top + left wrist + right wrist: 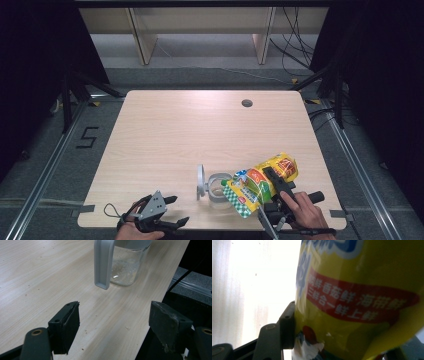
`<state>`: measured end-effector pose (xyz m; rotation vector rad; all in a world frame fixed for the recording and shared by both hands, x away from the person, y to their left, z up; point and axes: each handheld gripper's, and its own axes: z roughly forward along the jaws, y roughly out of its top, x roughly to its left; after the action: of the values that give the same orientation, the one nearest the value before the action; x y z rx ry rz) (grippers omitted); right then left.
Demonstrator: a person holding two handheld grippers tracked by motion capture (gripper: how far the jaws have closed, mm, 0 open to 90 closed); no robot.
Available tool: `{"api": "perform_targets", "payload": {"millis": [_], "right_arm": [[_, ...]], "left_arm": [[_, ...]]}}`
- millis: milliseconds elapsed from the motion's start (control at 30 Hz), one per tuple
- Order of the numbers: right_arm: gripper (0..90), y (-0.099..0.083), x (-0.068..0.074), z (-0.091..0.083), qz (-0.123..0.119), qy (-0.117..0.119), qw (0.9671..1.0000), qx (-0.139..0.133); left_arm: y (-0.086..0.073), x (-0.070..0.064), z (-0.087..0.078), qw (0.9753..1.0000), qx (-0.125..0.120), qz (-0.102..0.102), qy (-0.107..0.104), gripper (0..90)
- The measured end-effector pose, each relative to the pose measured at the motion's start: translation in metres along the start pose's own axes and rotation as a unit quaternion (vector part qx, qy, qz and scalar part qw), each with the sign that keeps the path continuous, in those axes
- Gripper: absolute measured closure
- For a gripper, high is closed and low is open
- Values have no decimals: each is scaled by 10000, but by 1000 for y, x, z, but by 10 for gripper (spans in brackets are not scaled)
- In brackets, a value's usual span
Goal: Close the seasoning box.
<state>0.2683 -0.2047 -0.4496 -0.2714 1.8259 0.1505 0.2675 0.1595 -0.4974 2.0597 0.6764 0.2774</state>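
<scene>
Right gripper (pixel 276 186) clamps tilted yellow bag (pixel 262 182) over jar (pixel 218 187).

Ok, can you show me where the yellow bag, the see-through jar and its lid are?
yellow bag (pixel 272 175), high view, on its printed front.
clear jar (pixel 125 267), left gripper view, on its glass wall.
grey lid (pixel 200 181), high view, on the open lid standing beside the jar.

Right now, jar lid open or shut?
Open. The jar stands upright with its grey lid swung up on edge at its left, mouth uncovered under the tilted yellow bag.

jar (pixel 126 262) top cropped, yellow bag (pixel 362 297) hiding right gripper's far side
</scene>
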Motion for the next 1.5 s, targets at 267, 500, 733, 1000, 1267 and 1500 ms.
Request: {"api": "perform_targets", "payload": {"millis": [267, 500, 733, 1000, 1267, 1500], "right_arm": [[419, 2, -5, -1, -433, -236, 9988, -45], [419, 4, -3, -2, -710, -314, 9970, 60], [419, 4, -2, -3, -700, -452, 9965, 99], [420, 4, -3, -2, -887, -541, 9946, 44], [425, 5, -2, -3, -992, -556, 9935, 94], [425, 6, -2, -4, -1094, -604, 9921, 113]], "left_arm": [[-1, -1, 1, 10000, -55, -8, -17, 244], [0, -1, 0, 10000, 9, 28, 4, 245], [0, -1, 0, 10000, 13, 39, 19, 245], [0, -1, 0, 10000, 30, 40, -19, 245], [0, -1, 0, 10000, 15, 67, 3, 245], [0, -1, 0, 10000, 12, 38, -7, 245]]}}
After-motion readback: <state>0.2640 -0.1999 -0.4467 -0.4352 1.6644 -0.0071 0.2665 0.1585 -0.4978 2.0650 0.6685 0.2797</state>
